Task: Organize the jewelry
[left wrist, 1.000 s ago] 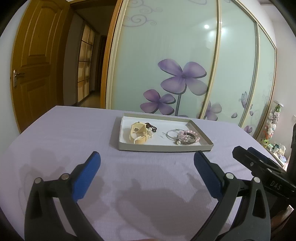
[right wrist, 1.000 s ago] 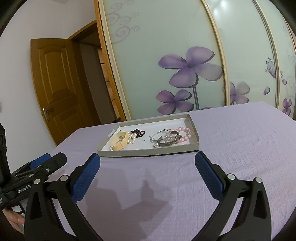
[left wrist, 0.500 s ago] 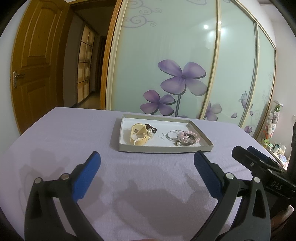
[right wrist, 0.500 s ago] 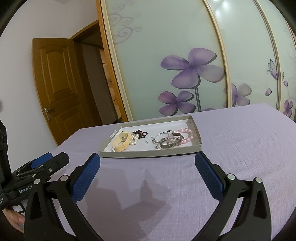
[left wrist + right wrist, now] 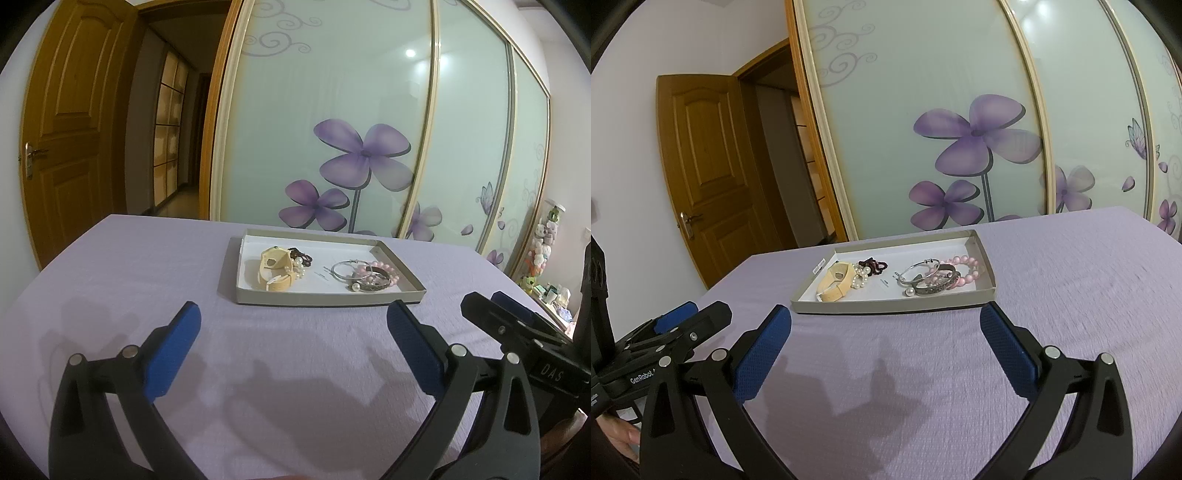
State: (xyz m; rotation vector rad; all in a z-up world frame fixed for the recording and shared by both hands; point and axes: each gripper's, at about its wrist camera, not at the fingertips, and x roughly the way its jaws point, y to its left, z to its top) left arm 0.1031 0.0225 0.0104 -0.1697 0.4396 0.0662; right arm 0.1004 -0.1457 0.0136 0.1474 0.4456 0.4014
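A shallow grey cardboard tray (image 5: 314, 297) (image 5: 886, 305) sits on the purple tablecloth ahead of both grippers. It holds a cream strap (image 5: 273, 271) (image 5: 833, 282), white pearls (image 5: 298, 268), a dark hair tie (image 5: 301, 254) (image 5: 873, 265), a silver bangle (image 5: 345, 268) (image 5: 918, 273), a pink bead bracelet (image 5: 380, 271) (image 5: 964, 275) and a dark metal band (image 5: 938, 286). My left gripper (image 5: 293, 325) is open and empty, short of the tray. My right gripper (image 5: 886, 325) is open and empty, also just short of the tray.
The purple cloth (image 5: 122, 266) covers the table. Sliding glass doors with purple flowers (image 5: 364, 155) stand behind it. A wooden door (image 5: 62, 122) is at the left. Plush toys (image 5: 541, 247) sit at the far right. The other gripper shows in each view's side (image 5: 517, 325) (image 5: 672, 325).
Both grippers have moved slightly closer to the tray and stay open. The jewelry has not moved.
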